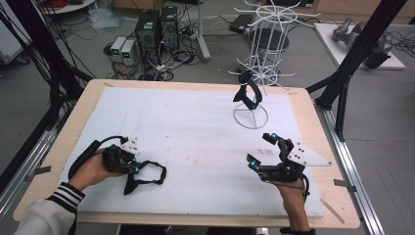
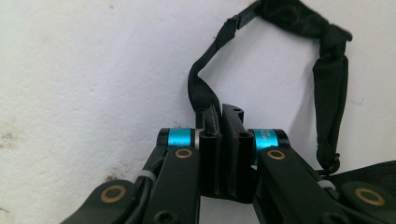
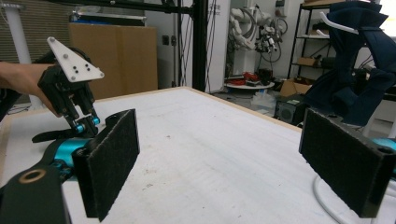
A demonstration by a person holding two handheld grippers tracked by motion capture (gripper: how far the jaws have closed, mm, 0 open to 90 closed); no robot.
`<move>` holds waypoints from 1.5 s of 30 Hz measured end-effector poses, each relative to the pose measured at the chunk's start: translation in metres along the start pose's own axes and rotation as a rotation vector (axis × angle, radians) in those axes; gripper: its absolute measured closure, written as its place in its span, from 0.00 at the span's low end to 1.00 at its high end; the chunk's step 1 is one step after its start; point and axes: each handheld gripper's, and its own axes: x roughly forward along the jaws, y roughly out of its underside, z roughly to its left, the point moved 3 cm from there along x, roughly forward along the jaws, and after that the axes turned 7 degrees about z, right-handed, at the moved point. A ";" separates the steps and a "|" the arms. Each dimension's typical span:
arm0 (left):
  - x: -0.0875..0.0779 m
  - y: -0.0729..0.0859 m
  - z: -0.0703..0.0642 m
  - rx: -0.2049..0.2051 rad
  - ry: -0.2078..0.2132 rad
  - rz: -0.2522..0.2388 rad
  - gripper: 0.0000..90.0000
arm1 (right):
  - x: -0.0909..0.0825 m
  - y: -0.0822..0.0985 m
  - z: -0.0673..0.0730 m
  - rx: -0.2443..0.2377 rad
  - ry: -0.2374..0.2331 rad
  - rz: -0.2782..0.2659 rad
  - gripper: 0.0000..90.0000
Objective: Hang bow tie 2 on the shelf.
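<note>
White wire rack (image 1: pixel 266 44) at the table's (image 1: pixel 303 105) far edge, computers (image 1: pixel 155 28) beyond

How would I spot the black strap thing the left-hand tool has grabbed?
Start at the white mat covering the wooden table, then go to its near left corner. There the left gripper is shut on a black strap loop lying flat. Its twin, the other strap, hangs on the white wire rack instead.

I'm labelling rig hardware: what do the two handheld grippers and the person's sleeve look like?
Both grippers, left gripper and right gripper, are black with turquoise rings, brass-coloured rivets, a pale three-cornered plate and a black cable. The sleeve is white with black-striped cuff.
</note>
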 end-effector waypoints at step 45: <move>-0.044 -0.075 0.014 -0.095 -0.100 -0.523 0.95 | 0.013 -0.033 0.010 -0.035 -0.056 -0.020 0.13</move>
